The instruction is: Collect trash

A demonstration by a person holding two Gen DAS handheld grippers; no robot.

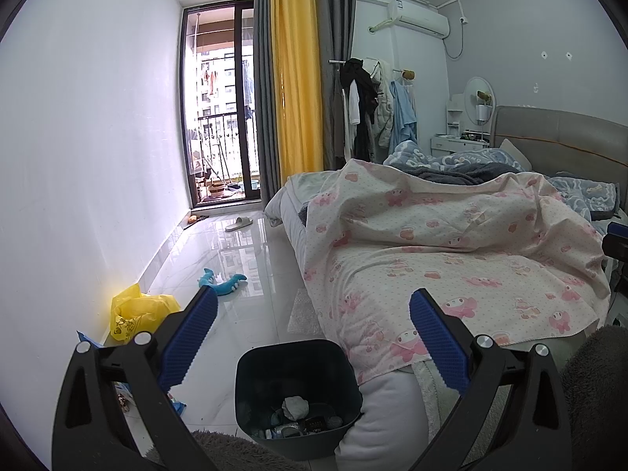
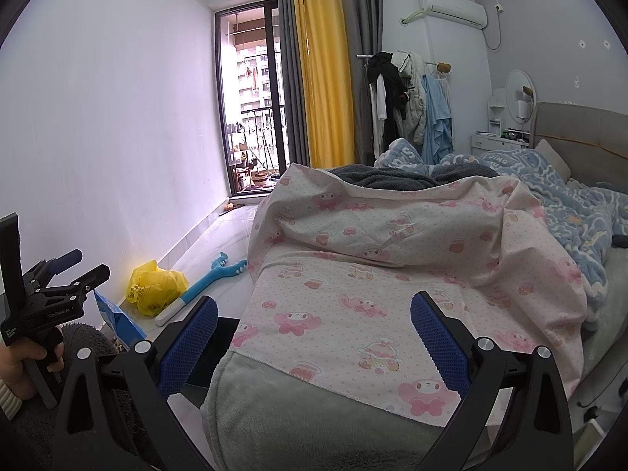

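Note:
A dark trash bin [image 1: 251,376] stands on the floor by the bed's foot, with crumpled paper and wrappers inside. My left gripper [image 1: 313,306] is open and empty above and just behind the bin. A crumpled yellow plastic bag [image 1: 133,314] lies by the left wall; it also shows in the right wrist view [image 2: 155,286]. A blue packet [image 2: 117,320] lies near it. My right gripper [image 2: 314,310] is open and empty over the bed's foot. The left gripper [image 2: 84,265] shows at the far left of the right wrist view, held in a hand.
A bed with a pink-patterned sheet [image 1: 451,251] fills the right side. A blue shark toy [image 1: 221,280] and a slipper [image 1: 240,223] lie on the glossy white floor. A bubble-wrap piece [image 1: 304,314] lies by the bed. A balcony door [image 1: 221,102] and clothes rack [image 1: 369,106] stand at the far end.

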